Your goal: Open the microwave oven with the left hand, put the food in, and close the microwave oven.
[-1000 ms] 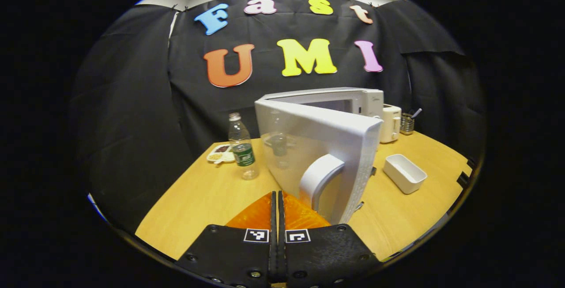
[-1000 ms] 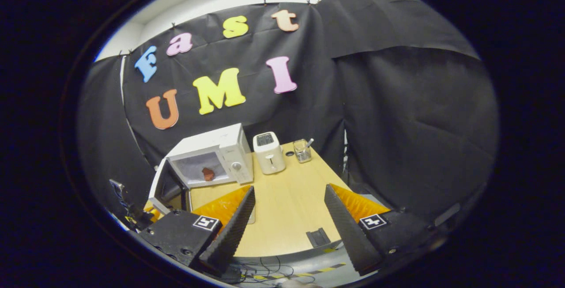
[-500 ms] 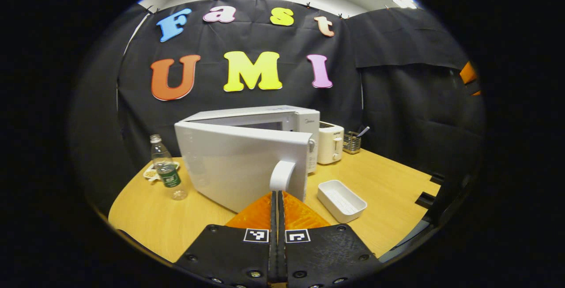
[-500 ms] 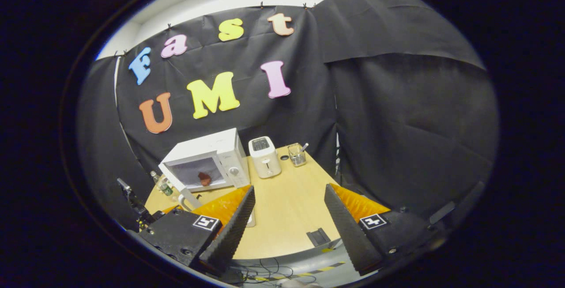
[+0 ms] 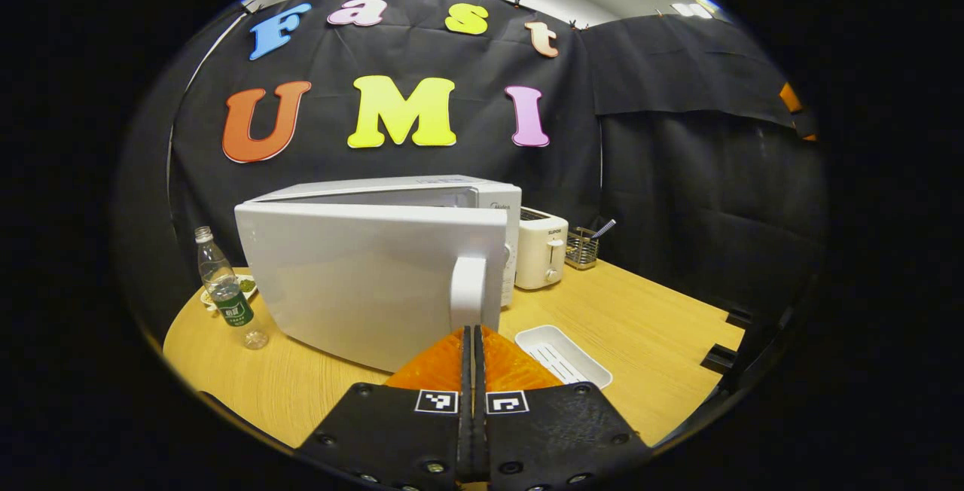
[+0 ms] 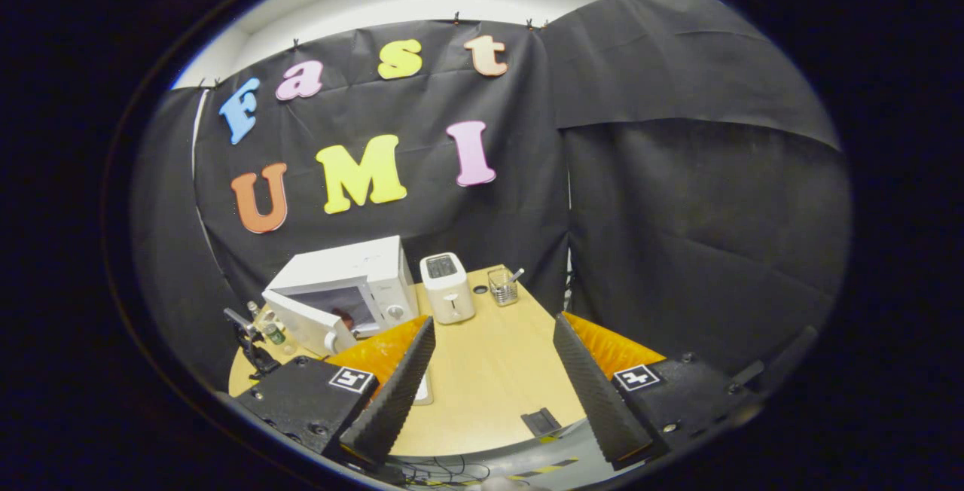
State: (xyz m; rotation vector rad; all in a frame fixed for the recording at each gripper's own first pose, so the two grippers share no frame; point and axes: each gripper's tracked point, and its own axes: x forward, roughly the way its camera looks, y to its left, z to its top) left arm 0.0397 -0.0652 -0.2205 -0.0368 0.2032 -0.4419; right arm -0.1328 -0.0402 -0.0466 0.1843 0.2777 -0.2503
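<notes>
While the microwave door (image 5: pixel 369 280) hangs nearly closed, my left gripper (image 5: pixel 474 340) sits clenched, empty, behind its handle (image 5: pixel 468 291).
Handle stands upright, straight ahead; my right gripper (image 6: pixel 493 370), spread wide, waits well apart.

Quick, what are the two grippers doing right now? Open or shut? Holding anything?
Left gripper: shut, nothing between its fingers, by the microwave door handle.
Right gripper: open, empty, above the table.

The white microwave oven's half-shut door (image 5: pixel 361 280) blocks its cavity; bare wooden table (image 5: pixel 648 325) lies open right of the white rectangular tray (image 5: pixel 561 355).
</notes>
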